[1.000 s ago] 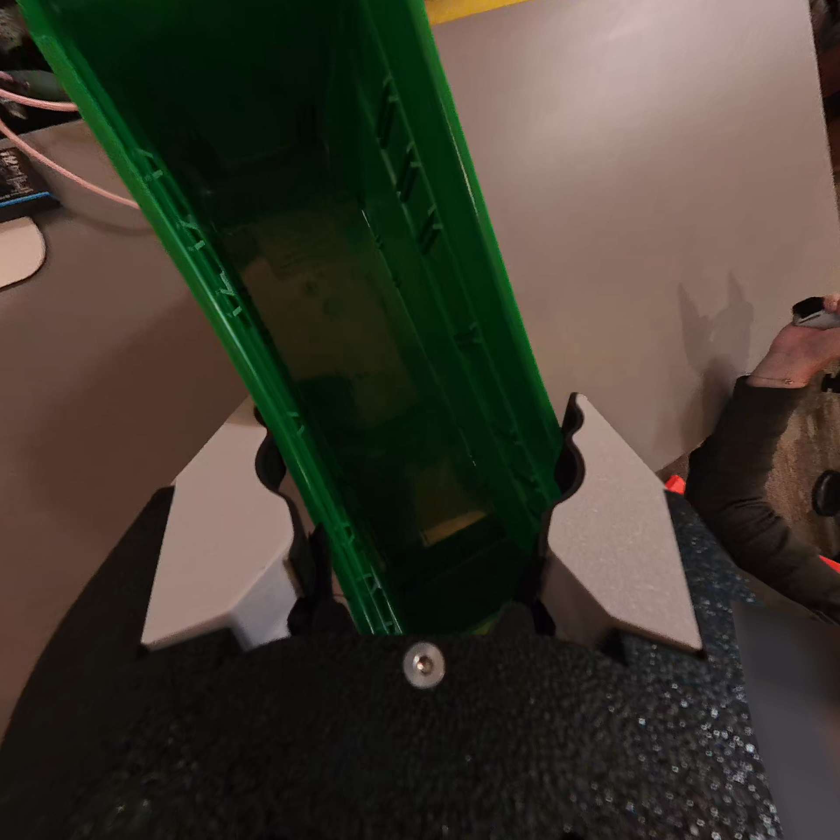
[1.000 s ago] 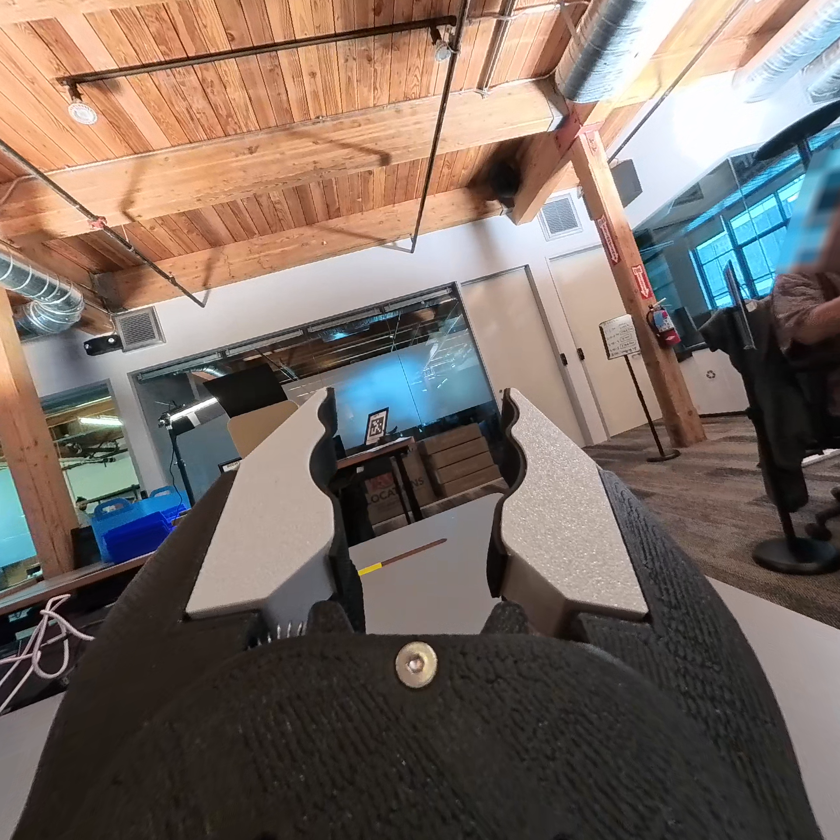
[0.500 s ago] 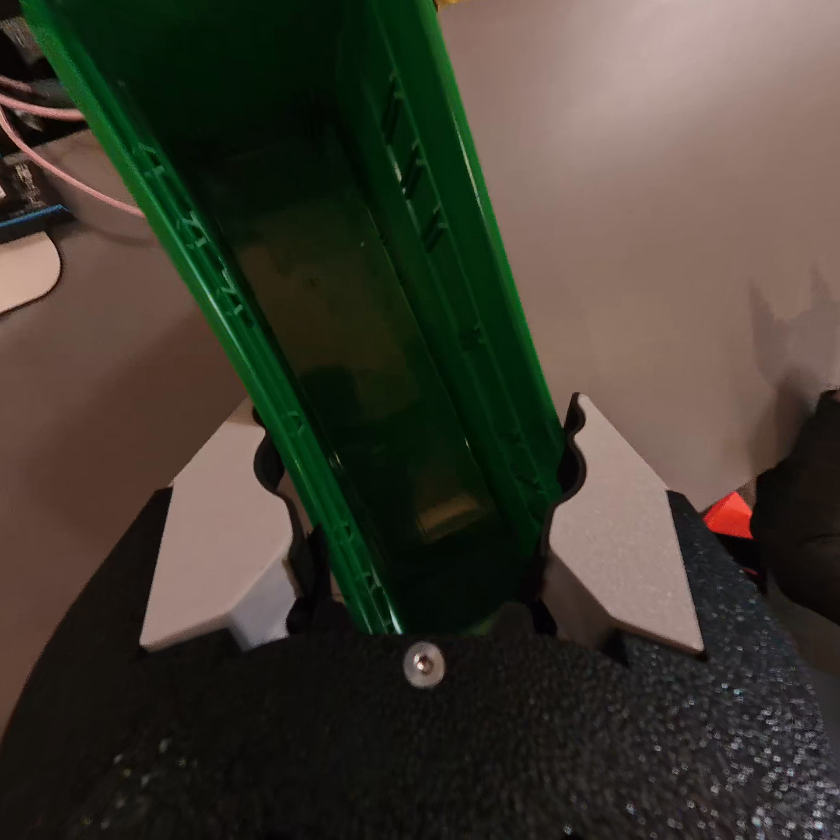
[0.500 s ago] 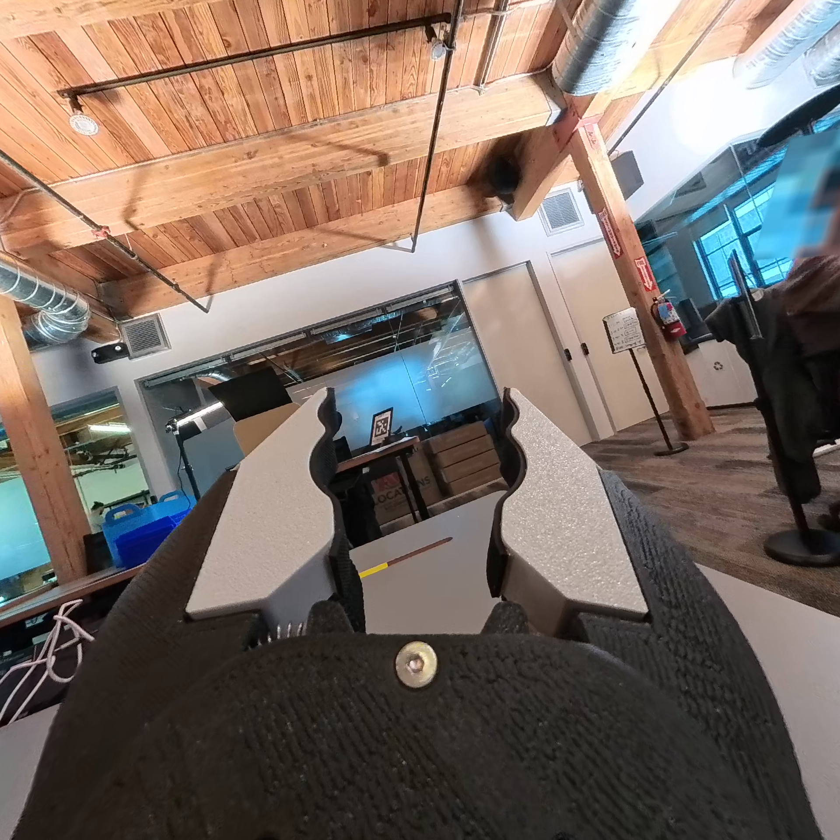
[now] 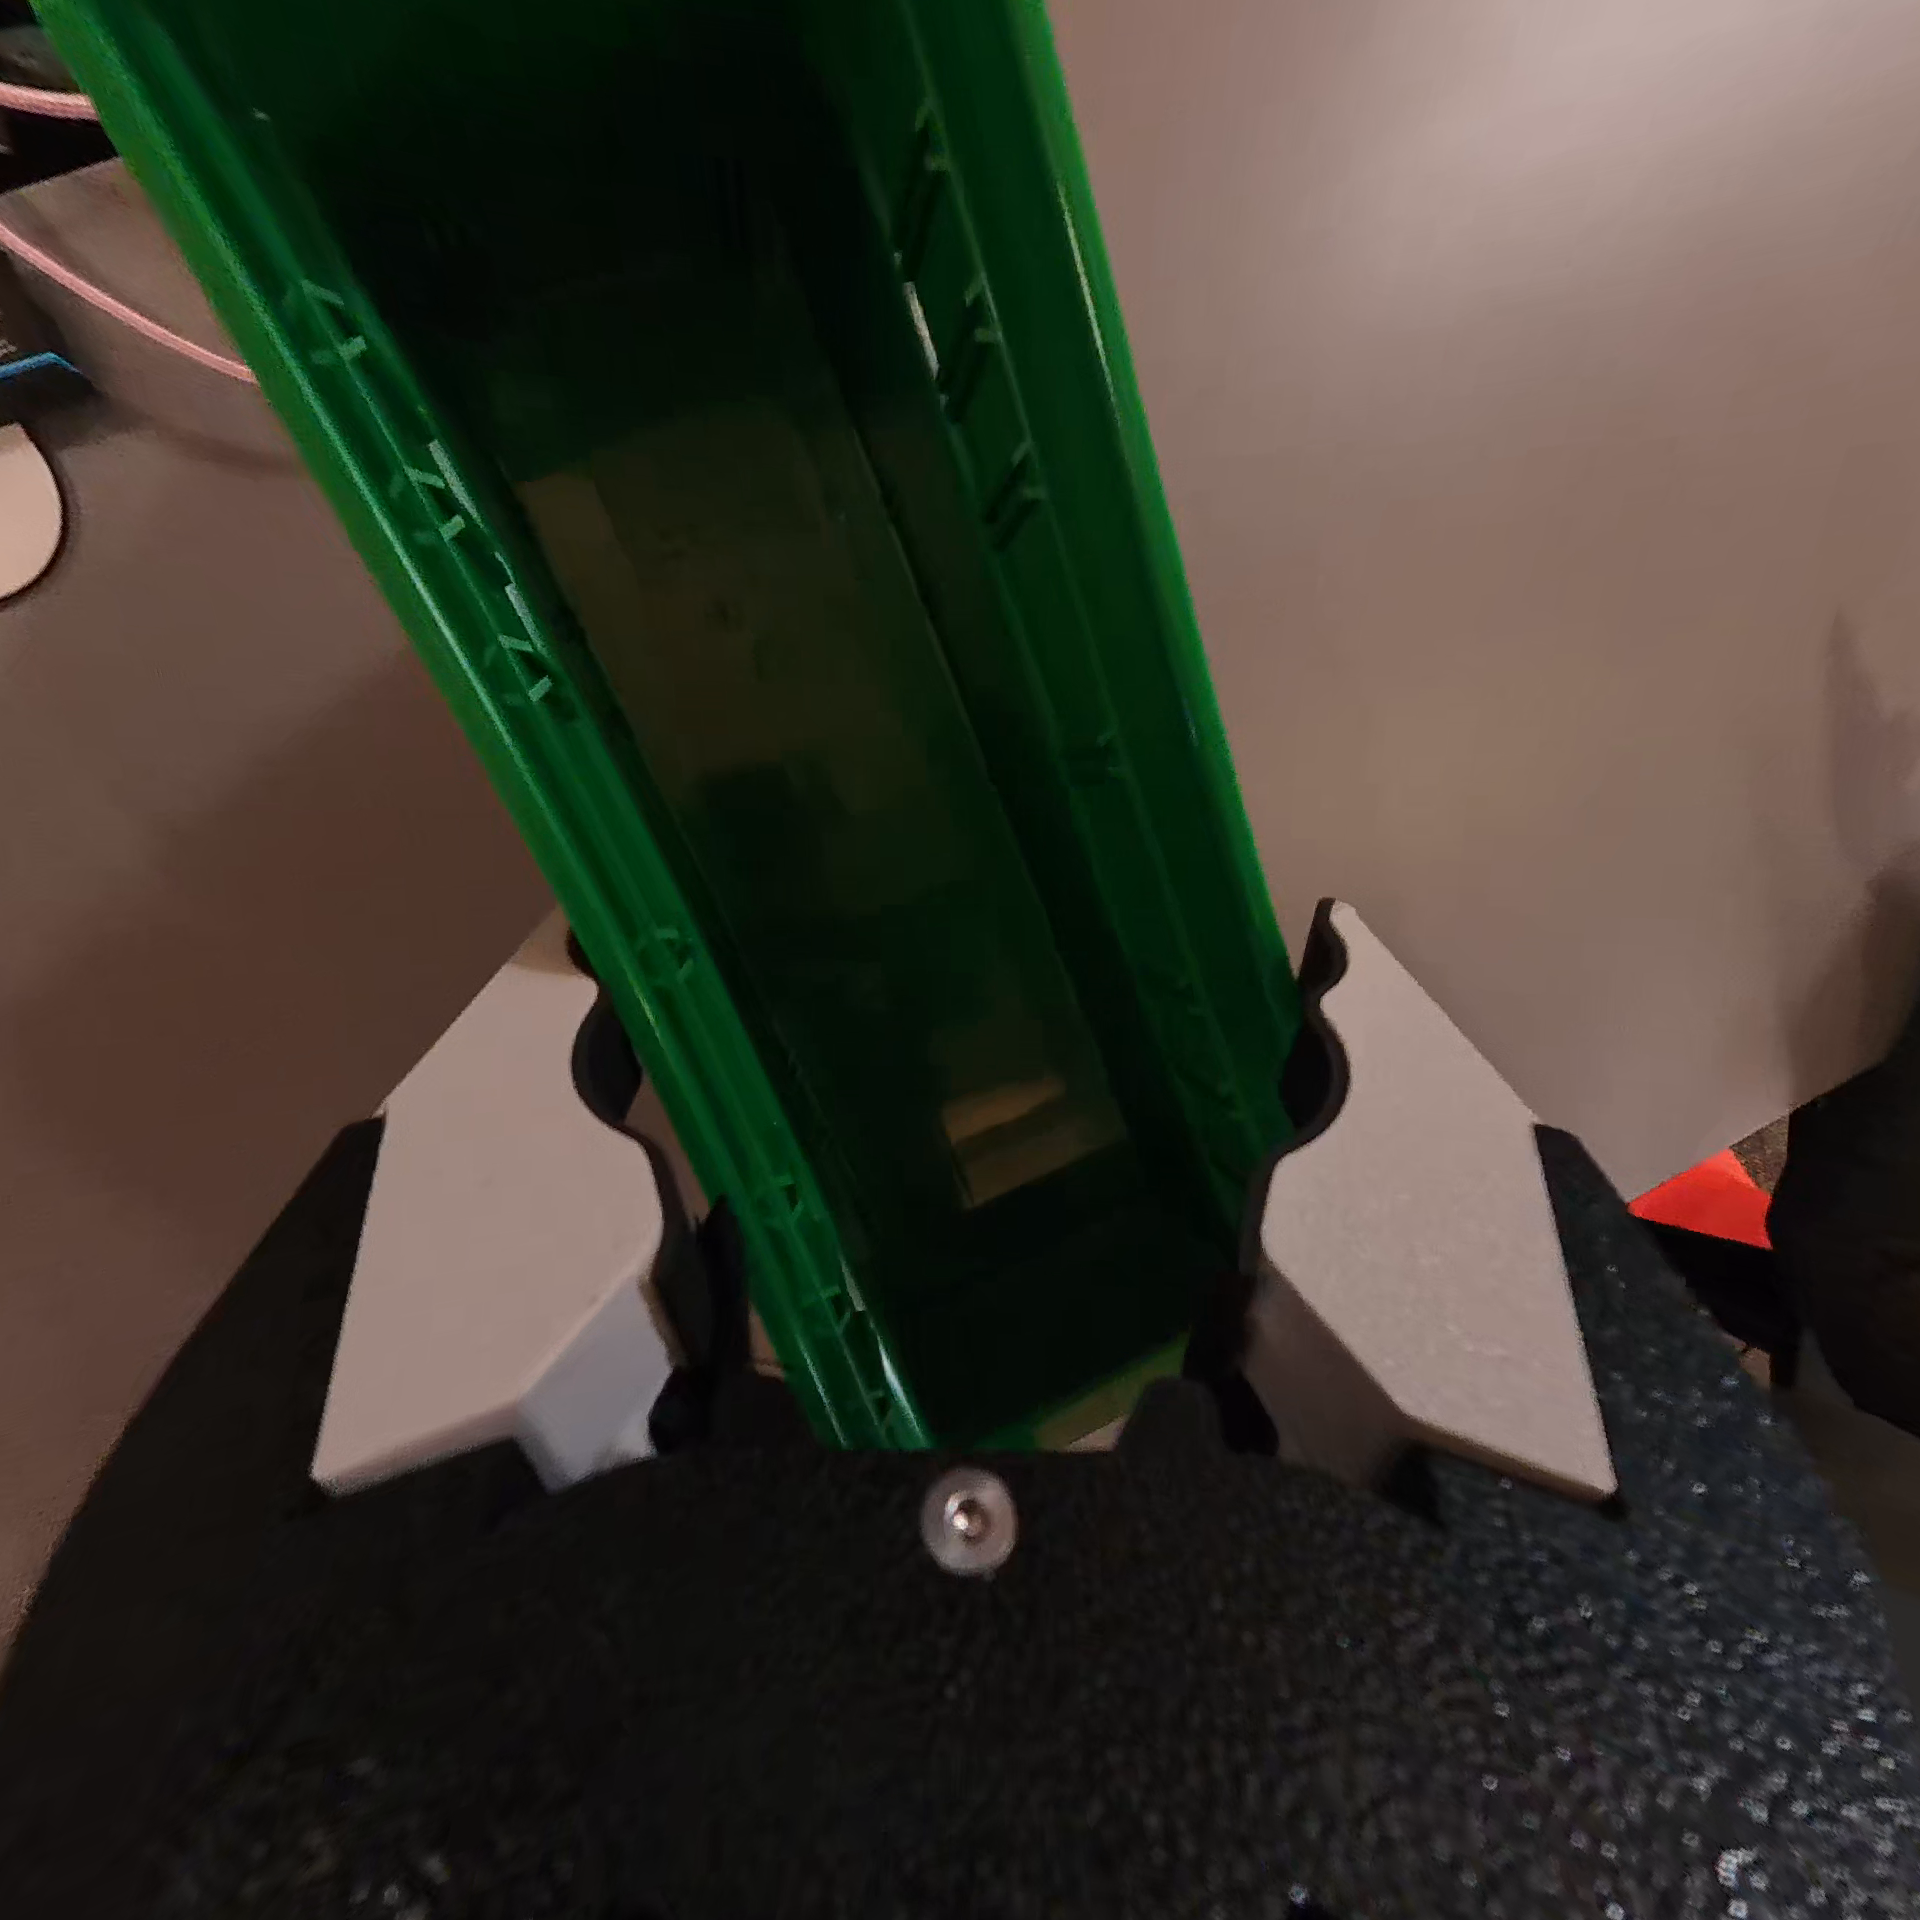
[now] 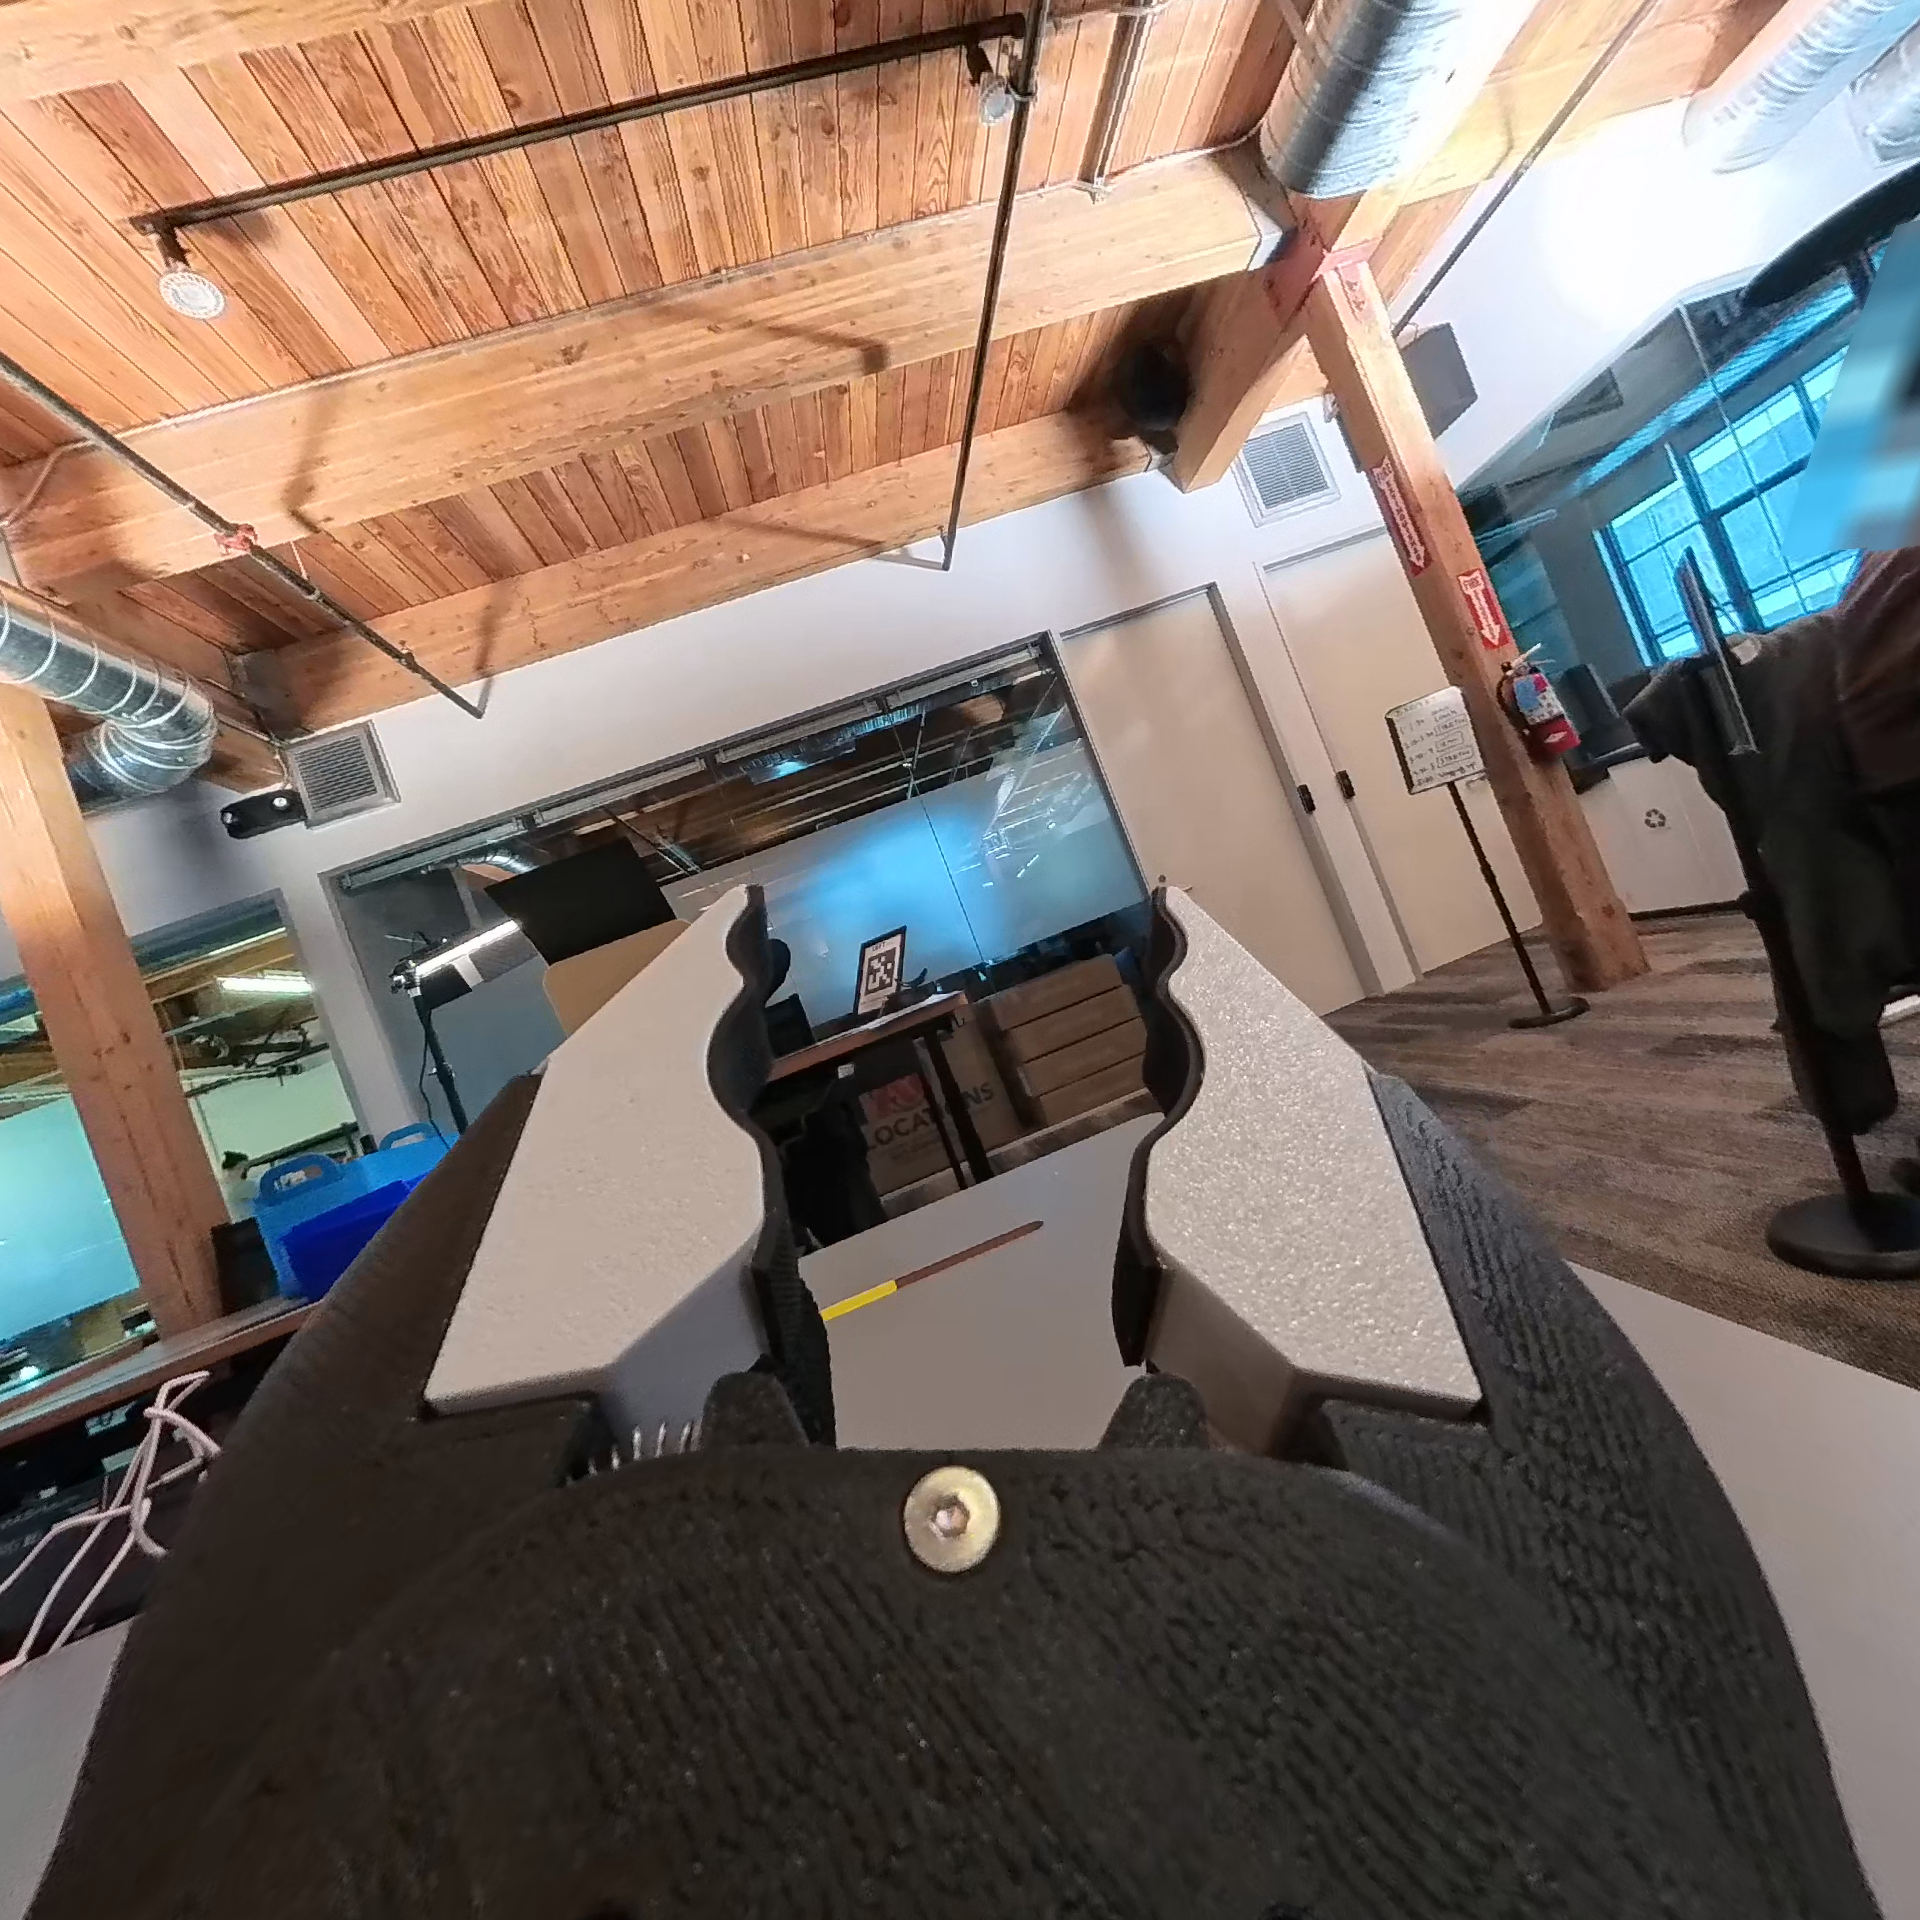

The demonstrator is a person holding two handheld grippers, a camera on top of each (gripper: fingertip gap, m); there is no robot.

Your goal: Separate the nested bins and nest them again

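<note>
Left gripper clamped on green bin
Bin sits lower over the tabletop than before; right gripper stays apart, empty.

Grey table, plain matte top. Pink cable lies across far left corner, beside white rounded pad. In right wrist view, table carries thin stick with yellow end.

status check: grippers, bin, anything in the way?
Left gripper shut on green bin, above the grey table. Right gripper open, empty, aimed up at the room. Second bin not in view. Nothing blocking.
</note>
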